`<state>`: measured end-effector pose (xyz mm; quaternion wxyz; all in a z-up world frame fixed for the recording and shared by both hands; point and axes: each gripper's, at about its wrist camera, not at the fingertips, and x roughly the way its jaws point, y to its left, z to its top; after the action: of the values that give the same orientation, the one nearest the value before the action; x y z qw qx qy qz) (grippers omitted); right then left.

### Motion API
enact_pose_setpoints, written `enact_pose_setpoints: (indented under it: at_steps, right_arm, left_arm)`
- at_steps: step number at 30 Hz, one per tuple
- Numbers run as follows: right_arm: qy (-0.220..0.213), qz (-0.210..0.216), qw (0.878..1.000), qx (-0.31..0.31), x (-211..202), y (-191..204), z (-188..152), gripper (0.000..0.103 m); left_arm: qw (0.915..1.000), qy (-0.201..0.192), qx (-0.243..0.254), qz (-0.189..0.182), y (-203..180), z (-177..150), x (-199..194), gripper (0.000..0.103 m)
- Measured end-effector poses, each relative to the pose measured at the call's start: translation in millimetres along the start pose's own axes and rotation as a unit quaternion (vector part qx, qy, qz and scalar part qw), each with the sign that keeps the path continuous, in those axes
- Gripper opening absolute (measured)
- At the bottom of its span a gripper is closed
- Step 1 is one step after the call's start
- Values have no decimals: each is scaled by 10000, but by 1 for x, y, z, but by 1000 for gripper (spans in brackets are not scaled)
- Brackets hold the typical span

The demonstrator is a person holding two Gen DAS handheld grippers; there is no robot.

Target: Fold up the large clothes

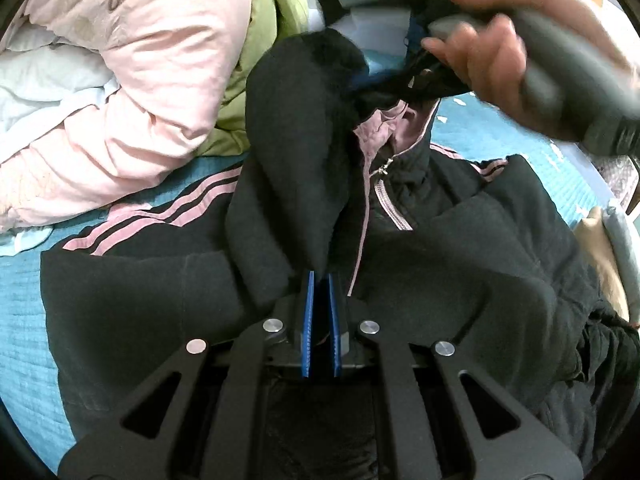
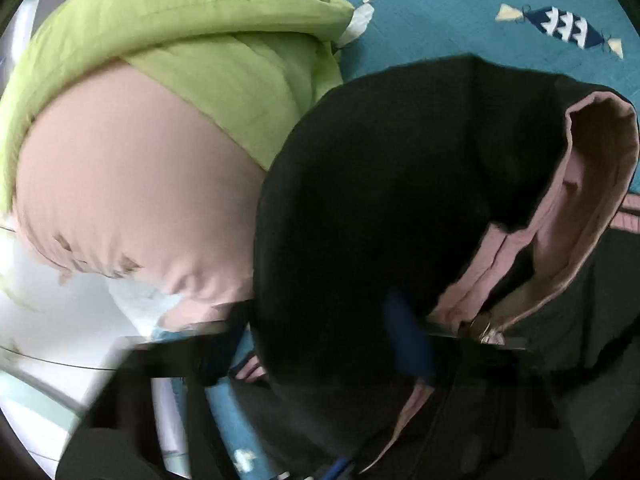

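Left claw (image 1: 320,280): pads nearly closed, pinching black jacket (image 1: 460,280) fabric. Right claw (image 1: 360,84): clamped on the jacket's hood (image 2: 380,220), lifted. Jacket lies on the teal bed (image 1: 24,320), right of the pink duvet (image 1: 152,92).

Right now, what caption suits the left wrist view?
Left gripper pinches a black hoodie on a blue bedspread.

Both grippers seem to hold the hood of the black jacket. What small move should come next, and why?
Probably lower the hood forward onto the jacket chest. The left gripper pinches the hood's edge and the right gripper grips its top, so it hangs raised above the zipper, while the body and striped sleeves lie flat on the bed.
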<state>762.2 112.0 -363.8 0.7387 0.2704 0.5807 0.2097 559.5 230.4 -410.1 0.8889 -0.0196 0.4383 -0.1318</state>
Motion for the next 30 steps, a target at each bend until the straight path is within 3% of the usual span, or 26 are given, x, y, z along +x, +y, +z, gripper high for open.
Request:
enact_pose_setpoints:
  at_steps: [4,7,9,14,18,21,24,28,30]
  right_arm:
    - [-460,303,9985,-30,-30,-19,-20,11]
    - [-822,520,9951,-168,-70,-30,-46,11]
    - [-1031,809,9912,-200,-101,-34,-72,11]
    - [-1406,1219,9824,-173,-163,-36,-162,11]
    - [-1671,1571,9724,440,-191,-56,-246,11]
    - [-1589,1658,9707,709,-185,-67,-310,11]
    - [-1320,1276,9811,612,-166,-81,-359,11]
    - [-1072,1038,9851,857,-144,-119,-399,11]
    - [-1049,1000,9848,962,-139,-136,-406,11]
  left_arm:
    - [9995,-83,-303,-42,7,2,-9,9]
    - [9982,-149,-584,61,12,2,-22,27]
    - [9963,-155,-851,9,13,1,-31,32]
    - [9920,-291,-1227,85,8,-8,-69,40]
    - [9862,-505,-1569,148,8,-26,-113,48]
    - [9836,-520,-1722,166,6,-37,-138,49]
    - [9826,-488,-1792,63,-4,-51,-159,54]
    - [9850,-505,-1621,-295,-37,-54,-174,55]
    - [9844,-470,-1600,-561,-58,-52,-170,63]
